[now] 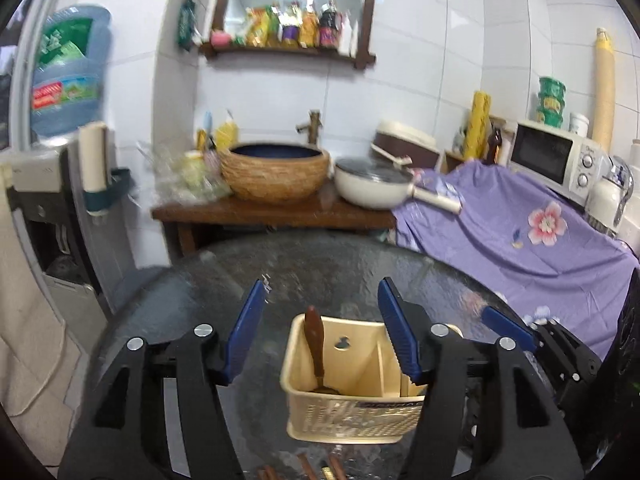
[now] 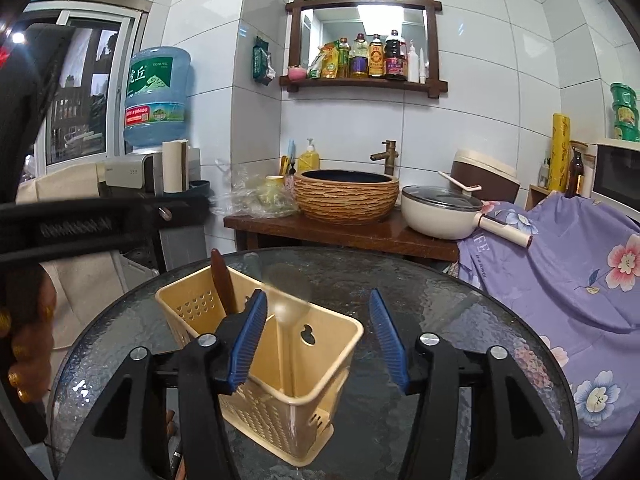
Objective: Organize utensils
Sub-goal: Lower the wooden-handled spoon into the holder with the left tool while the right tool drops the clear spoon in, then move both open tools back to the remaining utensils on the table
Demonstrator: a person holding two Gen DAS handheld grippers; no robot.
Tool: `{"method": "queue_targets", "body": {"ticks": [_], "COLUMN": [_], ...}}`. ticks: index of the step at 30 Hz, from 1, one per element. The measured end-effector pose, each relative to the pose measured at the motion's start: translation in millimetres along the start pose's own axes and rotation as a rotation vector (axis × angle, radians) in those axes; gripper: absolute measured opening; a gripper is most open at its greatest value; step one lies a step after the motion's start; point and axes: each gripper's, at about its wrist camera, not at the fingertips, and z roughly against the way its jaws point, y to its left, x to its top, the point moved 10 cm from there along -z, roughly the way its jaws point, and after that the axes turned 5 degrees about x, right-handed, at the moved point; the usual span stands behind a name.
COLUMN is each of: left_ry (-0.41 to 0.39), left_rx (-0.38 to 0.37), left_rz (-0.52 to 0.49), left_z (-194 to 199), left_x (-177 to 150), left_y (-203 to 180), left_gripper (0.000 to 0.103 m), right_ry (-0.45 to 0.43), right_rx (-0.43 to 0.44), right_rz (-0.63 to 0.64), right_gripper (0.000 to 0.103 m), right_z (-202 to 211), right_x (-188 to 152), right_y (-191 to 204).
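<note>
Holder: we see a cream plastic utensil holder (image 1: 352, 376) low in the centre of the left wrist view, standing upright on the round glass table (image 1: 312, 264); in the right wrist view it sits centre-left, its long side running from upper left to lower right.
Compartments: we make out a divider inside; which cell is which across the two views we cannot tell.
Brown-handled utensil: we find it (image 1: 314, 340) in the holder's left part in the left wrist view, long axis near vertical, handle up and leaning slightly toward the upper left, working end down at the bottom.
Pale spoon: we see a translucent, blurred spoon (image 2: 285, 320) in the right wrist view, stem near vertical, bowl end up above the rim, lower end inside the holder.
Left gripper: we see the left gripper (image 1: 322, 312) with jaws spread and nothing pressed between them, the holder showing through the gap.
Right gripper: we see the right gripper (image 2: 318, 324) also spread, pads clear of the spoon, which stands just beside the left pad.
Loose utensils: we glimpse brown handles (image 1: 308, 468) lying on the table at the bottom edge of the left wrist view.
</note>
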Motion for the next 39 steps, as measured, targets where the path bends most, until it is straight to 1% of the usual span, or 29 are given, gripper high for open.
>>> {"method": "queue_targets", "body": {"ticks": [1,2,3,4,6,9,12,15,16,20,21,25,26,30,33,39], "left_ry": [-0.012,-0.024,-0.031,-0.041,-0.043,-0.015,0.047,0.124,0.159,0.263,0.278,0.344,0.356,0.391,0.409,0.429], "left_rx": [0.002,0.007,0.012,0.02,0.031,0.057,0.071,0.112,0.122,0.119,0.118,0.107,0.106,0.092,0.09,0.084], "left_rz": [0.0,0.002,0.006,0.009,0.009,-0.003,-0.026,-0.046,-0.052,-0.057,-0.059,-0.079,-0.084,-0.079,-0.078,-0.079], "left_z": [6,15,22,31,43,55,58,55,52,45,44,41,41,41,41,40], "left_x": [2,2,2,0,-7,-28,-59,-96,-111,-153,-160,-192,-198,-216,-225,-236], "left_y": [3,7,10,15,22,32,40,49,53,59,59,55,54,52,52,52], "left_gripper": [0.065,0.073,0.081,0.082,0.083,0.083,0.083,0.083,0.083,0.073,0.07,0.062,0.058,0.051,0.047,0.045], "right_ry": [0.002,0.009,0.019,0.027,0.068,0.146,0.263,0.353,0.391,0.5,0.52,0.569,0.577,0.612,0.629,0.636], "right_rx": [0.001,0.002,-0.003,-0.008,-0.014,-0.006,0.028,0.048,0.053,0.075,0.071,0.084,0.086,0.082,0.079,0.072], "right_rz": [-0.012,-0.022,-0.029,-0.032,-0.03,-0.036,-0.04,-0.032,-0.027,-0.041,-0.046,-0.045,-0.039,-0.013,-0.001,-0.007], "right_gripper": [0.058,0.062,0.063,0.064,0.064,0.064,0.064,0.064,0.064,0.064,0.064,0.064,0.064,0.064,0.062,0.062], "right_z": [6,13,20,25,35,41,40,38,37,31,30,30,31,34,35,31], "right_x": [-1,-3,-5,-8,-18,-37,-72,-104,-119,-156,-163,-180,-184,-196,-201,-202], "right_y": [-1,-1,-1,0,4,11,25,37,44,57,59,69,71,78,82,83]}}
